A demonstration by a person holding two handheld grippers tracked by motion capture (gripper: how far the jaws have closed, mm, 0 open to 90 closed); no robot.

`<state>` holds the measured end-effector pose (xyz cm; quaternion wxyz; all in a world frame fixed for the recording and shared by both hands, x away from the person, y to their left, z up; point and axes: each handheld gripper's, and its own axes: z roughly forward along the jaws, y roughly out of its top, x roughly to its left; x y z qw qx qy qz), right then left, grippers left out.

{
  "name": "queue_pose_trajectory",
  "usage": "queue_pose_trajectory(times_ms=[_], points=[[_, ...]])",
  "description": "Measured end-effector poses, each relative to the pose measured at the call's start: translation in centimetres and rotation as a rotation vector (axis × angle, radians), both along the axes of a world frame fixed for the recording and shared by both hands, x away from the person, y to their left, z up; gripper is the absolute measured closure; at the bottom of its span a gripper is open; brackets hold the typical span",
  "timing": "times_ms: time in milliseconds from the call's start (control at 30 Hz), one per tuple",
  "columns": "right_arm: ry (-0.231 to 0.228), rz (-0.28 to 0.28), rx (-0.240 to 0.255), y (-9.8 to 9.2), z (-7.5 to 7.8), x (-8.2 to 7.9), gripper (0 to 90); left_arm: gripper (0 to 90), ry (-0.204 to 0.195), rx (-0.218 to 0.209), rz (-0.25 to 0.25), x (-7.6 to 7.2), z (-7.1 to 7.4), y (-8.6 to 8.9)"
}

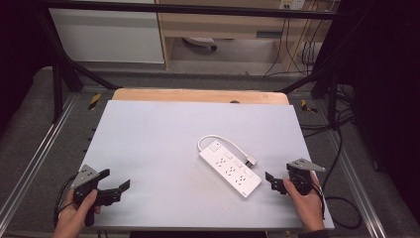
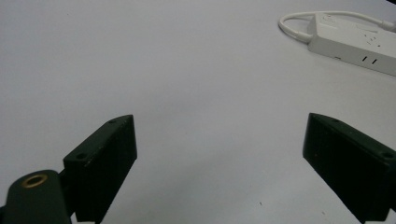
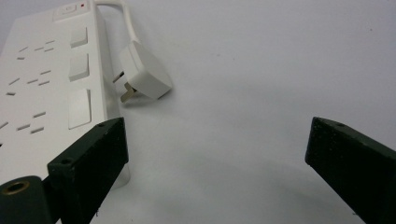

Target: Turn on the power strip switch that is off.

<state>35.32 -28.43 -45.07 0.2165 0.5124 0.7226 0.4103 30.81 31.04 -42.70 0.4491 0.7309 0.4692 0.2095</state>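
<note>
A white power strip [image 1: 230, 168] lies at an angle right of the table's middle. Its short cable loops at the far end, and its white plug [image 1: 252, 160] rests beside it. My left gripper [image 1: 115, 179] is open at the table's front left, well apart from the strip, with nothing between its jaws. In the left gripper view the gripper [image 2: 219, 123] faces bare table, and the power strip [image 2: 355, 44] lies far off at the upper right. My right gripper [image 1: 280, 176] is open just right of the strip's near end. In the right gripper view the gripper [image 3: 215, 123] has the power strip [image 3: 46, 79] beside its left jaw and the plug [image 3: 144, 74] ahead.
The table is a pale grey board [image 1: 163, 144] with a wooden strip [image 1: 198, 95] along its far edge. Black frame bars [image 1: 59, 74] rise at the back corners. Black cables [image 1: 341, 198] trail on the floor to the right.
</note>
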Motion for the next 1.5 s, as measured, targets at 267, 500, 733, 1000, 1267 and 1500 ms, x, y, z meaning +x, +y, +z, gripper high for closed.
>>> queue_pose_trajectory(times_ms=[267, 500, 733, 1000, 1267, 1500], points=[[-0.016, -0.003, 0.003, -0.2, 0.3, -0.1, 6.1, 9.4, 0.011, 0.000, 0.004, 0.1, 0.0, 0.0], [-0.010, -0.007, 0.019, -0.4, 0.7, -0.1, 5.4, 9.1, 0.018, -0.006, 0.009, 0.1, -0.1, 0.1], [-0.049, -0.004, 0.047, -0.5, 1.6, -0.4, 4.4, 8.4, 0.015, -0.008, 0.011, 0.1, 0.0, 0.1], [-0.063, 0.003, 0.071, -0.4, 2.2, -0.6, 3.4, 8.2, 0.016, -0.010, 0.011, 0.1, 0.0, 0.2], [-0.099, 0.024, 0.089, -0.2, 3.1, -0.8, 3.1, 7.6, 0.017, -0.011, 0.011, 0.1, 0.0, 0.1], [-0.126, 0.029, 0.094, 0.0, 3.9, -1.0, 3.0, 7.5, 0.018, -0.010, 0.010, 0.1, 0.0, 0.2]])
